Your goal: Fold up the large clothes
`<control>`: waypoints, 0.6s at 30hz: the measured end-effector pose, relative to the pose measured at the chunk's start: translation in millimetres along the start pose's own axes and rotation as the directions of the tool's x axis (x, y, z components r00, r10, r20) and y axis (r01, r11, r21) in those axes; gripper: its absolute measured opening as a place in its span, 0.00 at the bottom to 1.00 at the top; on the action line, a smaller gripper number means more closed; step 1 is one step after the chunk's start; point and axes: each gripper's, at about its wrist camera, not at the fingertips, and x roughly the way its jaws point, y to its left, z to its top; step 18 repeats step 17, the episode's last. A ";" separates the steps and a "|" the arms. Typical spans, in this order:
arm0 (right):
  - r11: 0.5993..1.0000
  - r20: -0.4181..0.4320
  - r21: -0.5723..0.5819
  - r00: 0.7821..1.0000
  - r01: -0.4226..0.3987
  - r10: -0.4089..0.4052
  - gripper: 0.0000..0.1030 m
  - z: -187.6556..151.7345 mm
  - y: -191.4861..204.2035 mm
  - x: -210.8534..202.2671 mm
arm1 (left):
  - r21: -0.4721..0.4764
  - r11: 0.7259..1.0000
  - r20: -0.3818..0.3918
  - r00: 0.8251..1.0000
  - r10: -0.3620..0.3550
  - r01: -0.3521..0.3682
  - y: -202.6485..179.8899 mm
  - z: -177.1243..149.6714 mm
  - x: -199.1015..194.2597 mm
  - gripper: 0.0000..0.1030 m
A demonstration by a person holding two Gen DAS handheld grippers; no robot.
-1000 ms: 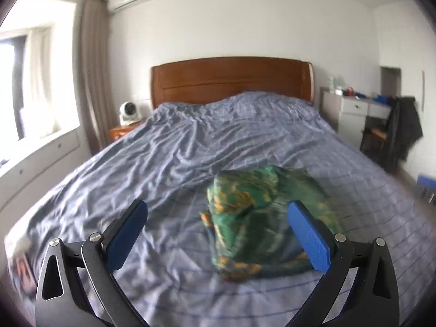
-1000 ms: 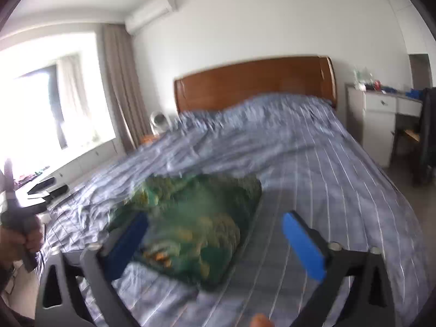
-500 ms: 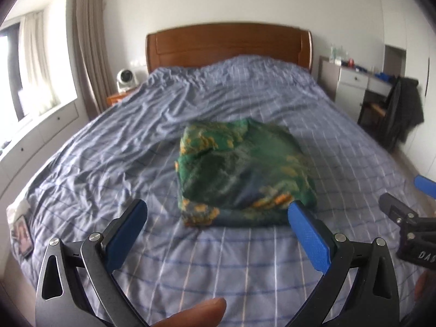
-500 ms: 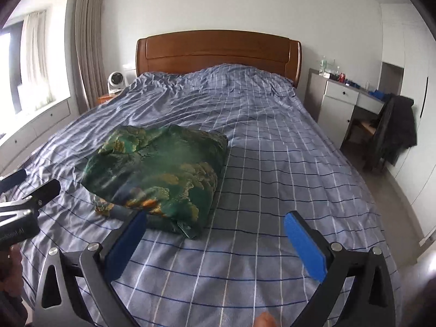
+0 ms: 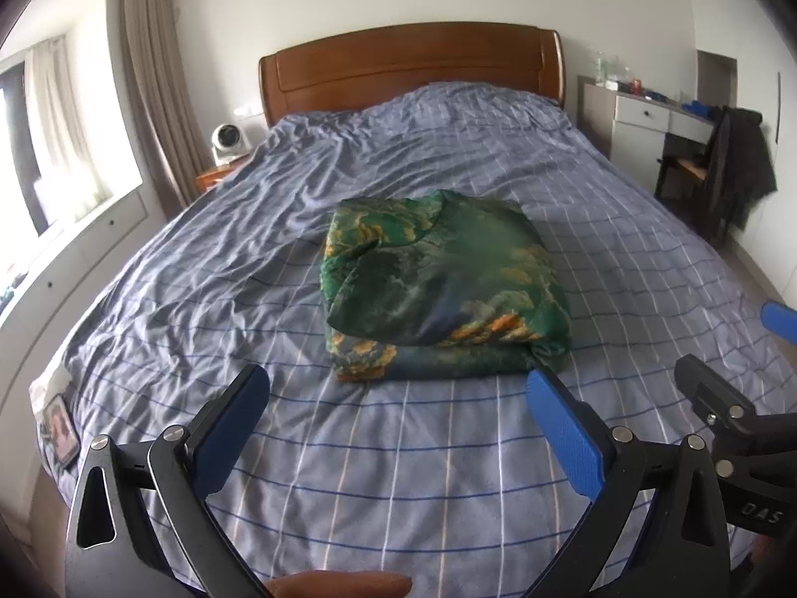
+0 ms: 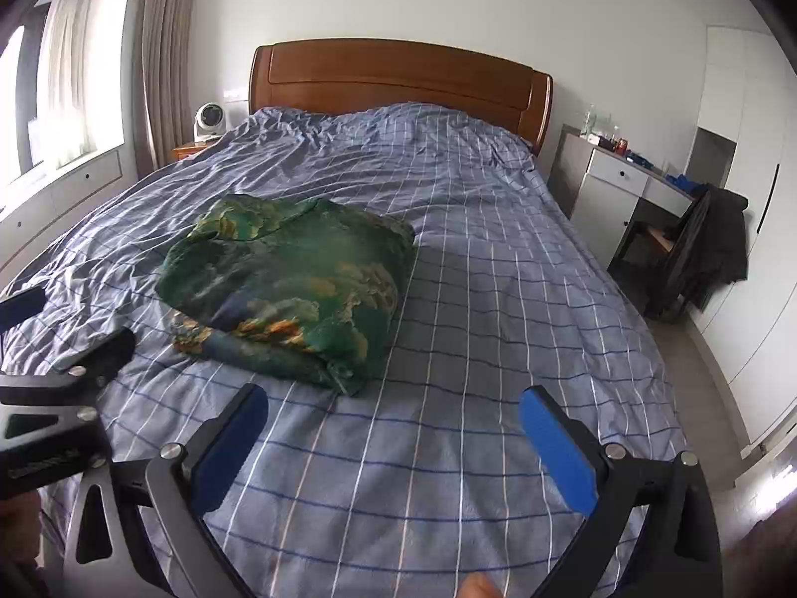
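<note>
A green garment with orange and blue print (image 5: 443,289) lies folded into a thick rectangular bundle in the middle of the bed (image 5: 398,448). It also shows in the right wrist view (image 6: 294,289), left of centre. My left gripper (image 5: 396,388) is open and empty, held back from the bundle's near edge. My right gripper (image 6: 391,403) is open and empty, near the bundle's right front corner and apart from it. Each gripper shows at the edge of the other's view, the right one (image 5: 722,413) and the left one (image 6: 60,378).
The bed has a blue checked cover and a wooden headboard (image 5: 413,65). A nightstand with a small fan (image 5: 226,142) stands at the left. A white desk (image 5: 642,119) and a chair draped with a dark jacket (image 5: 737,169) stand at the right. A window ledge (image 5: 60,259) runs along the left.
Both grippers have pulled back and risen from the bundle, which now lies farther off and whole in view. The views have steadied. The bundle has not moved.
</note>
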 end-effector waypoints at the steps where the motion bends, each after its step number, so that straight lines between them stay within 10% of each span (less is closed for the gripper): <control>1: 1.000 0.004 0.000 1.000 -0.003 0.003 1.00 0.0 0.4 -3.6 | -0.002 1.000 0.004 1.000 0.003 -0.003 0.0 0.0 -1.9 1.00; 18: 1.000 0.047 0.020 0.999 0.000 -0.001 1.00 -6.9 -9.1 -35.9 | -0.040 0.999 0.047 0.998 -0.031 0.033 -5.1 -9.1 -29.4 1.00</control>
